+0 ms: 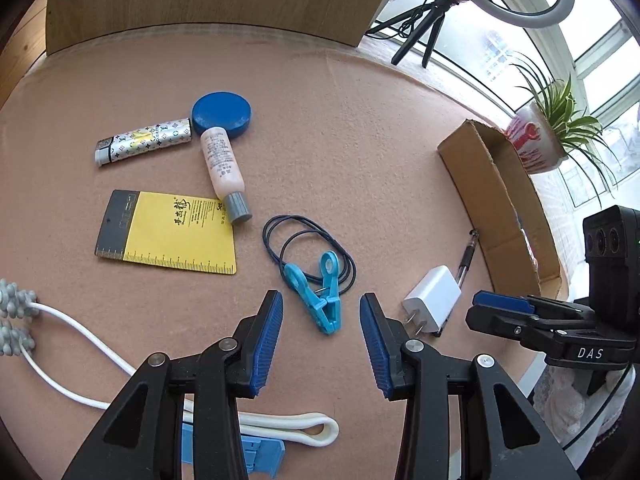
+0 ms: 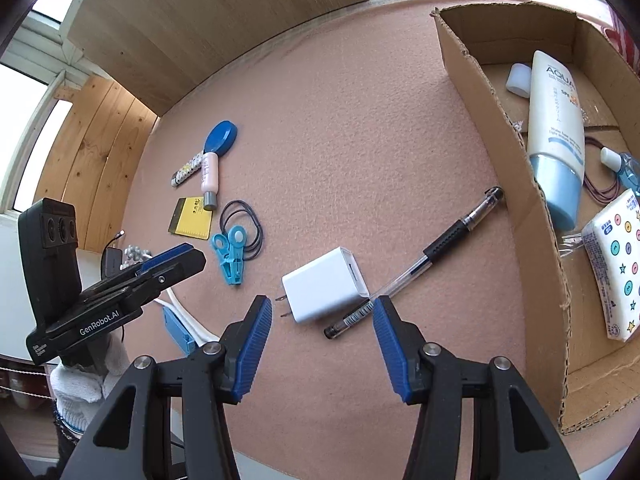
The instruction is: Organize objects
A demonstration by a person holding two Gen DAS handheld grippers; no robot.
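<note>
Grippers poised over a pink felt table [image 1: 360, 128], you are midway through sorting loose items into the cardboard box [image 2: 496, 128] at the table's right edge. Your left gripper [image 1: 321, 344] stands wide open and holds nothing, its blue pads flanking a light-blue clothespin [image 1: 316, 296] that lies on a loop of dark cord [image 1: 308, 240] just ahead. Your right gripper [image 2: 322, 344] is equally spread and empty, lined up behind a white charger [image 2: 326, 284], which touches a clear pen [image 2: 416, 268] angled toward the box wall. Inside the box already lie a sunscreen tube [image 2: 556, 136], a tissue pack [image 2: 616, 264] and a few small things.

Toward the far left corner wait a blue lid [image 1: 221, 114], a pink bottle [image 1: 224, 168], a patterned lighter [image 1: 144, 142] and a yellow card [image 1: 168, 232]. A white cord [image 1: 80, 336] trails along the near left edge.

By the look of it, the pickup step is at hand: each claw needs lowering around its item, the right one closing across the charger's flat sides without dragging the pen.
</note>
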